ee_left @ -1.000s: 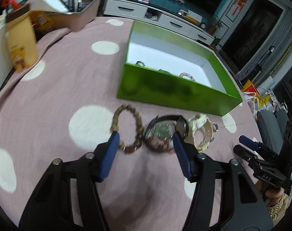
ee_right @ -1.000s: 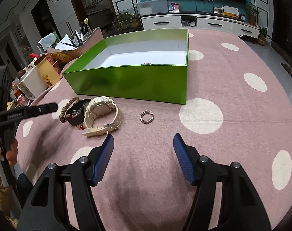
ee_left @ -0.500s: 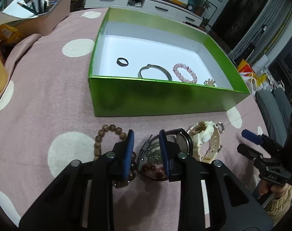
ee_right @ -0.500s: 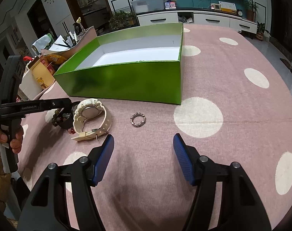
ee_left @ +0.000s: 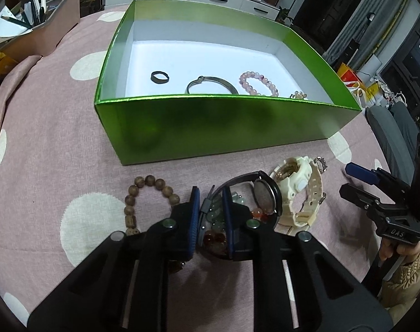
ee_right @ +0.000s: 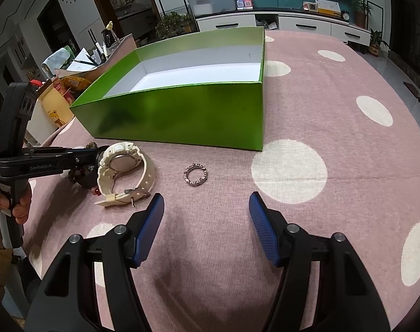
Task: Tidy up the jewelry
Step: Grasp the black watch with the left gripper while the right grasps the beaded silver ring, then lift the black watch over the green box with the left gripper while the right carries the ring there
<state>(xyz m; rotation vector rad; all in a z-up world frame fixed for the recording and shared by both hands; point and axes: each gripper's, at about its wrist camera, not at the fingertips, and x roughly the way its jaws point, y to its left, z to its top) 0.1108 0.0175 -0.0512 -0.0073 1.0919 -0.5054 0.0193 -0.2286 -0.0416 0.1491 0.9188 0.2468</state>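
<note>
Left gripper (ee_left: 210, 215) jaws closing on black watch (ee_left: 262, 193); four pieces in box (ee_left: 210, 127)

The tablecloth (ee_right: 334, 105) is dusty pink with big cream-white dots. The box (ee_left: 210, 127) is shiny green on the outside and white on the inside. In it lie a dark ring (ee_left: 159, 77), a silver-grey bangle (ee_left: 210, 85) and a bracelet of pale pink beads (ee_left: 258, 83). On the cloth, the wooden bead bracelet (ee_left: 143, 199) is brown, one watch (ee_left: 298, 191) is cream, the other watch (ee_left: 262, 193) is black, and loose beads (ee_left: 214, 236) beside it are pale green and dark red. The small ring (ee_right: 195, 175) is silvery. Both grippers are black with ribbed blue pads (ee_right: 261, 224).
</note>
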